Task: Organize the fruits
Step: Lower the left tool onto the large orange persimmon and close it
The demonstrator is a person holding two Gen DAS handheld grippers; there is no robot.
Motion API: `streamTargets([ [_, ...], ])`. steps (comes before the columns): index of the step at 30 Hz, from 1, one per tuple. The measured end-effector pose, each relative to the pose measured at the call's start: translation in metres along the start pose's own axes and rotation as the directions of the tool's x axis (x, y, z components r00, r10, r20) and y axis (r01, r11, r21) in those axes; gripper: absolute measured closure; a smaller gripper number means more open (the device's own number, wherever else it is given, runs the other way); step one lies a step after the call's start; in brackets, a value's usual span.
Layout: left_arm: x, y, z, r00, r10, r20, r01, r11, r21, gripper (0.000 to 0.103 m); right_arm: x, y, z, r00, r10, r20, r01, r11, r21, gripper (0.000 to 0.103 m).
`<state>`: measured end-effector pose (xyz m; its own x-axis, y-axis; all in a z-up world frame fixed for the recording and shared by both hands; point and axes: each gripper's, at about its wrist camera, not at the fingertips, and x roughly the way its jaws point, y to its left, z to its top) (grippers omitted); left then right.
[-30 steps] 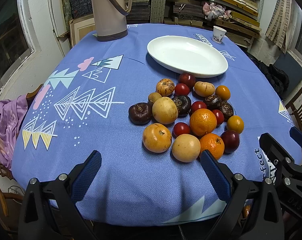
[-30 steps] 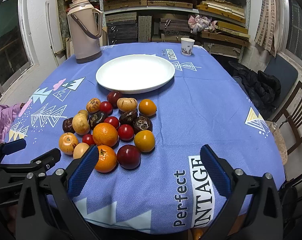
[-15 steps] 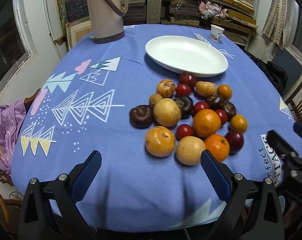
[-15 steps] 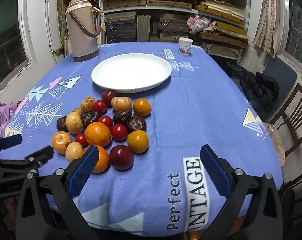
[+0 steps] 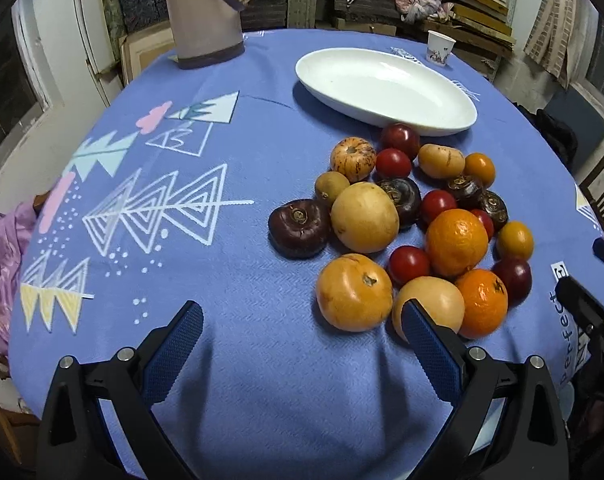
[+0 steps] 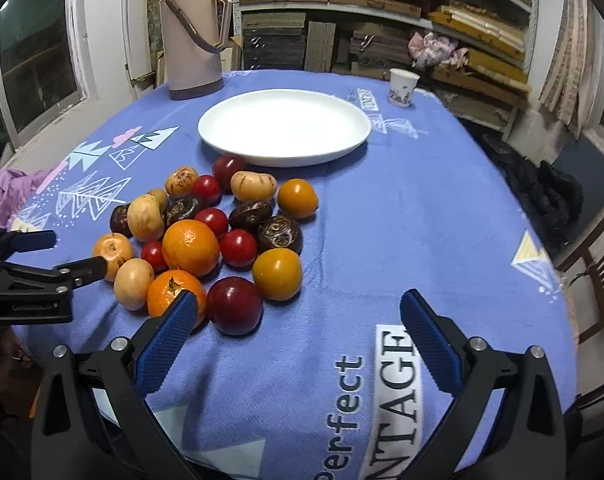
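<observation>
A pile of fruit lies on the blue tablecloth: oranges, yellow round fruits, red tomatoes, dark purple fruits and a dark red plum. An empty white plate sits just beyond the pile. My left gripper is open and empty, low over the cloth at the pile's near left. My right gripper is open and empty, at the pile's near right. The left gripper also shows in the right wrist view.
A beige thermos stands at the far left of the table. A small paper cup stands at the far right. Shelves of stacked boards fill the back wall. A chair and a dark jacket are to the right.
Both grippers have moved forward and lower toward the fruit pile. Both stay open. No fruit has moved.
</observation>
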<state>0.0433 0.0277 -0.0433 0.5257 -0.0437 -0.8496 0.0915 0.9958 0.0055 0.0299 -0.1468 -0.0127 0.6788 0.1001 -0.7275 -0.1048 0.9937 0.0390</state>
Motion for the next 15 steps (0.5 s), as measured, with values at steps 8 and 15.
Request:
streamTargets([
  [8,0.017,0.004,0.008,0.999,-0.028,-0.034,0.028,0.999,-0.02,0.004,0.012,-0.006,0.004,1.0,0.009,-0.013,-0.009,1.0,0.021,0.004],
  [15,0.028,0.009,0.01,0.996,-0.072,-0.048,0.071,0.997,-0.023,0.016,0.017,-0.014,0.006,1.0,0.003,-0.014,-0.003,1.0,0.029,0.004],
])
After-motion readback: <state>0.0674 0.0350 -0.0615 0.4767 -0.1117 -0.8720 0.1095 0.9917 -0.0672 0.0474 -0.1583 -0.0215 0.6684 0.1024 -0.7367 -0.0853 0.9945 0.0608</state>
